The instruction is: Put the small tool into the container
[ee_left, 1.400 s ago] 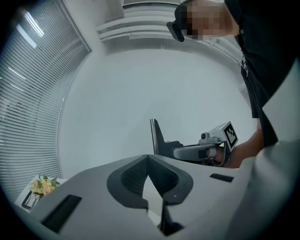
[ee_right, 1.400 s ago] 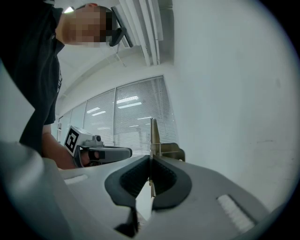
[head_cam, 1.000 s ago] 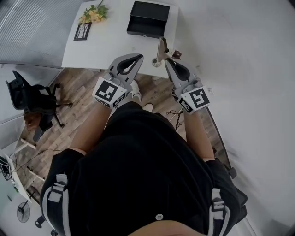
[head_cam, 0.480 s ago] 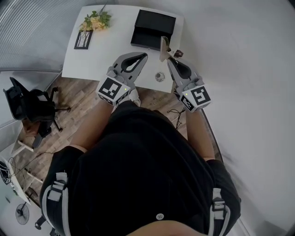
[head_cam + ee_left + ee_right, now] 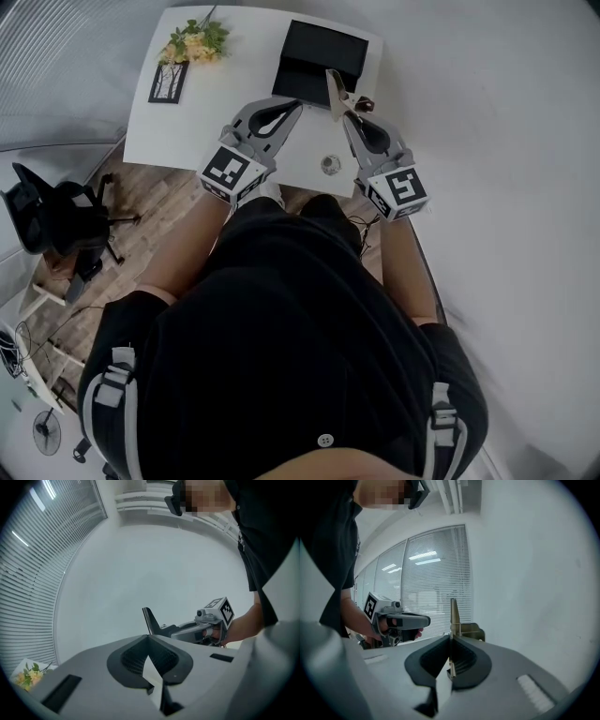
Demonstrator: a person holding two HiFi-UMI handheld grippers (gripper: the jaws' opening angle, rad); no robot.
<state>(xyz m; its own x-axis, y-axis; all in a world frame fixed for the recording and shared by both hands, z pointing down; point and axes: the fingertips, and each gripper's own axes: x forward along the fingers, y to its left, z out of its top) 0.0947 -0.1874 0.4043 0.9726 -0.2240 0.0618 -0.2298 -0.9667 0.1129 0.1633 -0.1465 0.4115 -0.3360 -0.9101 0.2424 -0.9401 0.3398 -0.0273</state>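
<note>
Closest to you, below your black-clad torso, both hands reach forward over the near edge of the white table. Your left gripper has its jaws brought together at the tips with nothing between them; its own view shows the pads meeting in a point against the bare wall. Your right gripper sits just beside it, jaws pressed tight on the small tool. In the right gripper view the tool stands upright out of the closed jaws, a thin flat blade with a brass-coloured piece at its base. So the tool is in your right grip, up off the table and outside the container.

Between the two grippers, near the table's front edge, lies a small round object; what it is cannot be told.

Just beyond the tool's blade is the black container, open on the table's far right part; in the head view the blade crosses its near right corner. Further left, a black frame lies flat, and a bunch of yellow flowers rests at the far left corner.

Off to your left, a black office chair stands on the wooden floor.
</note>
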